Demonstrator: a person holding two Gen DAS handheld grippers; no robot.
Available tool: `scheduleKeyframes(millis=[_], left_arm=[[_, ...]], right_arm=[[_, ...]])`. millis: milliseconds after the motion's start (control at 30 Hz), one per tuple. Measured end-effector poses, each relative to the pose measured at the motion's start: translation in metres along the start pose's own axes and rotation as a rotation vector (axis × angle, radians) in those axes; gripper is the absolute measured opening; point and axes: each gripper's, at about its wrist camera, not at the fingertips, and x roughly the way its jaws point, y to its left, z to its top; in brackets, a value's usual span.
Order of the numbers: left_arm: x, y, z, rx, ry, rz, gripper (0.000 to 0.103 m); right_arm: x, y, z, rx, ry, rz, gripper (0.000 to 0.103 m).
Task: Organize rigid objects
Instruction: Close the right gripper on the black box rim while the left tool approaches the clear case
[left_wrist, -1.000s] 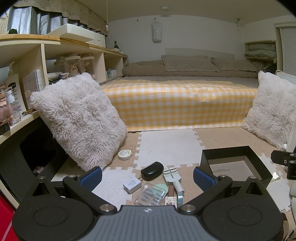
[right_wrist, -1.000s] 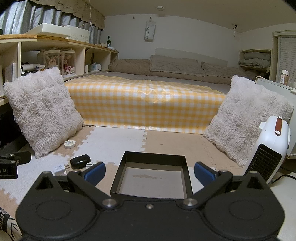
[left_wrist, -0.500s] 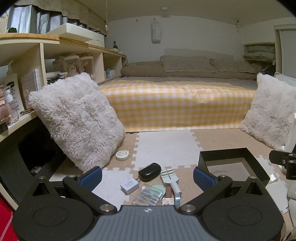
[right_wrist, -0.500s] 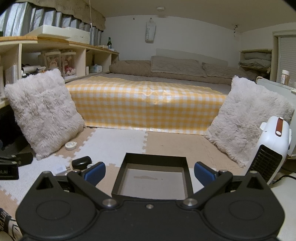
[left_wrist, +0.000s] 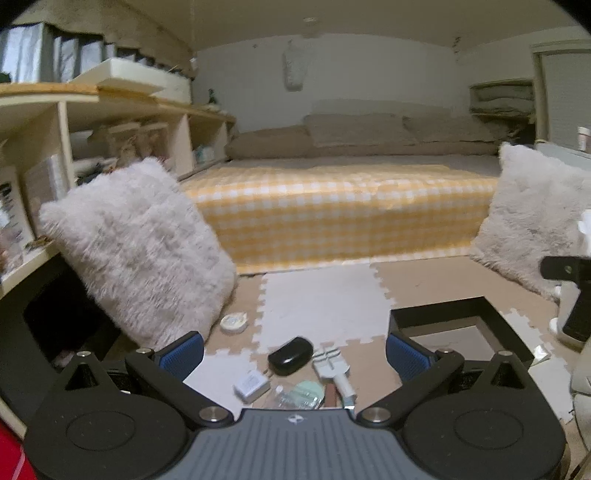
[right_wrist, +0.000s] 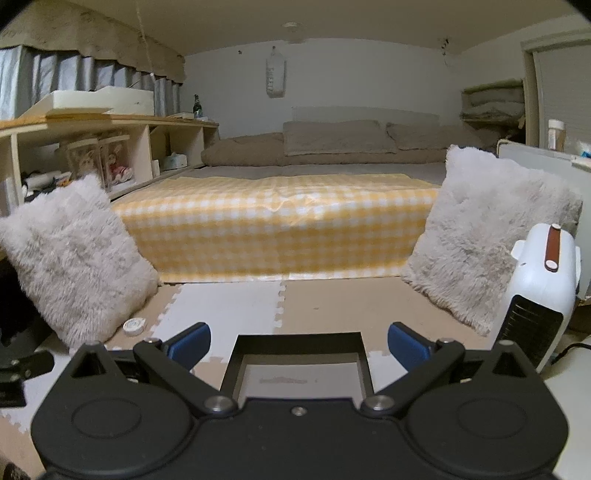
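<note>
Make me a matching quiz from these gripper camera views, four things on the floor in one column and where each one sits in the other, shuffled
Things:
1. glossy black oval case
2. round white tape roll
3. open black square box
4. white fan heater with brown strap

Places:
A. at the foot of the left fluffy cushion
B. centred between the right gripper's open fingers
C. far right, beside the right fluffy cushion
D. in the small clutter between the left gripper's fingers

Pairs: 1-D, 2-A, 3-B, 4-C

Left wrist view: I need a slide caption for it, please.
Open left gripper above small items near a black case; black tray to the right.
</note>
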Motion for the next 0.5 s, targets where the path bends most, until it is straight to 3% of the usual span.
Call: scheduleKeyframes(millis=[233,500], left_arm=[[0.013,0.004,0.009,-0.028,0.022,-0.079,0.103],[0.044,0.016,0.030,-0.047,0.042,-0.078,0.103]], right_arm=[[0.035,-0.025,0.016,0.049,0.035,0.001,0.103],[0.097,-0.064,0.016,0.092,0.146,-0.059,0.103]])
